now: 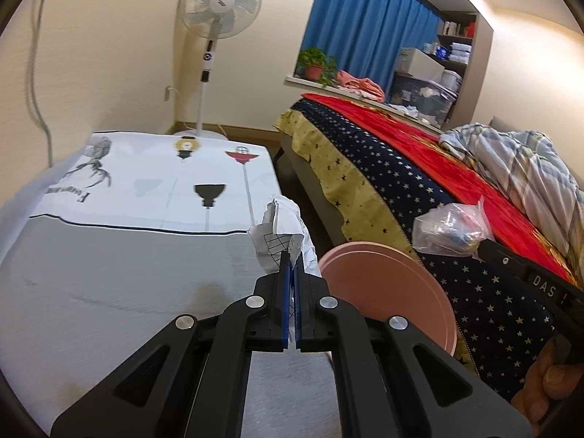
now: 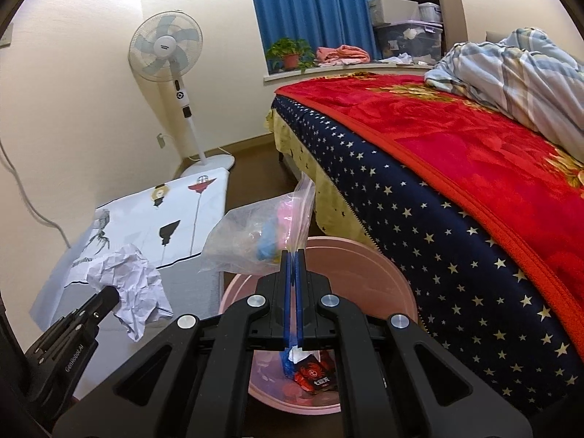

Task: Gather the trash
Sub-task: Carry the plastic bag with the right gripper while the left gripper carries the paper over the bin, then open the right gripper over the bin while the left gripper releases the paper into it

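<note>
My left gripper [image 1: 292, 255] is shut on a crumpled white paper [image 1: 283, 233] and holds it above the cloth-covered table's right edge, beside the pink bin [image 1: 394, 284]. The paper also shows in the right wrist view [image 2: 127, 284], with the left gripper [image 2: 109, 297] at its lower left. My right gripper [image 2: 292, 255] is shut on a clear plastic bag [image 2: 255, 237] with blue and pink scraps inside, held over the pink bin [image 2: 365, 266]. The bag shows in the left wrist view [image 1: 452, 230]. Trash lies in the bin's bottom [image 2: 314, 372].
A table with a white printed cloth [image 1: 146, 189] stands left of the bin. A bed with a red blanket and starred navy cover [image 2: 456, 189] runs along the right. A standing fan [image 1: 219, 3] is by the far wall. Brown floor lies between.
</note>
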